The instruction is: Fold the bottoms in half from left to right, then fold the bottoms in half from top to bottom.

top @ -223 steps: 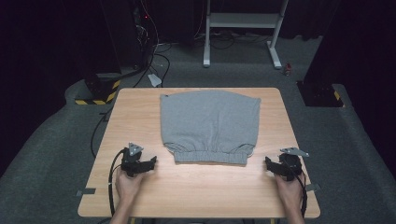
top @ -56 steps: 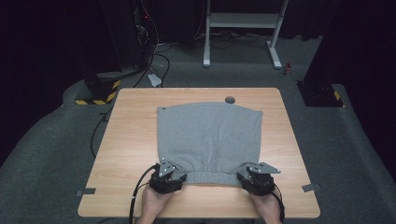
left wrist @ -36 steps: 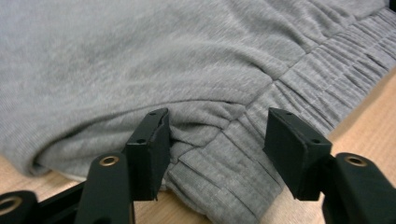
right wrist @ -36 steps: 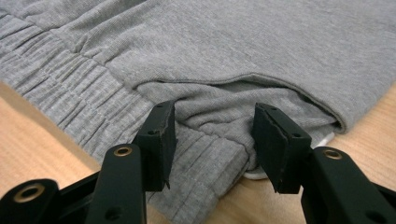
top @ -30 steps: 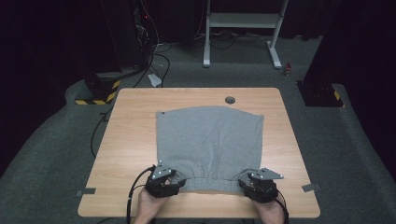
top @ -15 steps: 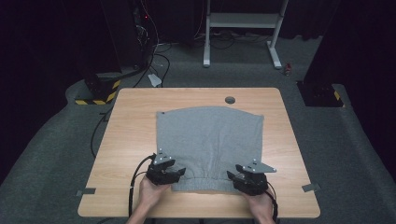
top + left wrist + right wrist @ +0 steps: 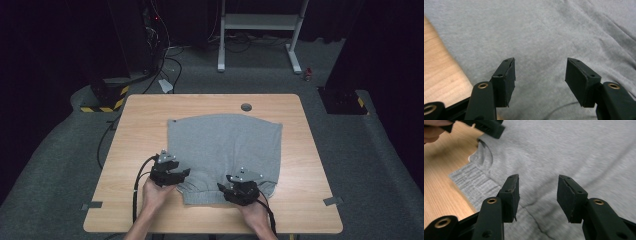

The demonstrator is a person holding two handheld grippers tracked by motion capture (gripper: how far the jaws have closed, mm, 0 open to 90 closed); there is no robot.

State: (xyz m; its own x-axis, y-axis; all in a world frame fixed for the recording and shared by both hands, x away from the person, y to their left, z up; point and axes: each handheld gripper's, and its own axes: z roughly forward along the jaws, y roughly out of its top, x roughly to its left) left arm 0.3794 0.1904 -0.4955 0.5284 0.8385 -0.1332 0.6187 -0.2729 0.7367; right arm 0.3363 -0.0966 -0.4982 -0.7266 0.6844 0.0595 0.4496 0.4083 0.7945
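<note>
A grey garment (image 7: 225, 140) lies flat on the wooden table (image 7: 145, 130), its ribbed hem (image 7: 471, 180) toward the near edge. My left gripper (image 7: 184, 173) hovers at the garment's near left side, jaws open over plain grey cloth (image 7: 536, 30) with nothing between them (image 7: 540, 60). My right gripper (image 7: 224, 189) is over the near hem, right of centre, and angled leftward. It is open (image 7: 538, 177) above the fabric (image 7: 574, 150), gripping nothing. The left gripper's black body (image 7: 487, 127) is at the top left of the right gripper view.
A round cable hole (image 7: 246, 107) sits near the table's far edge. Black cables trail from both grippers off the near edge. On the floor stand a yellow-and-black striped base (image 7: 102, 102) at the left and a white stand (image 7: 260, 30) behind the table.
Both hands have moved in over the garment: the left gripper went forward along its left side, the right gripper slid left along the near hem. Both stay open.
</note>
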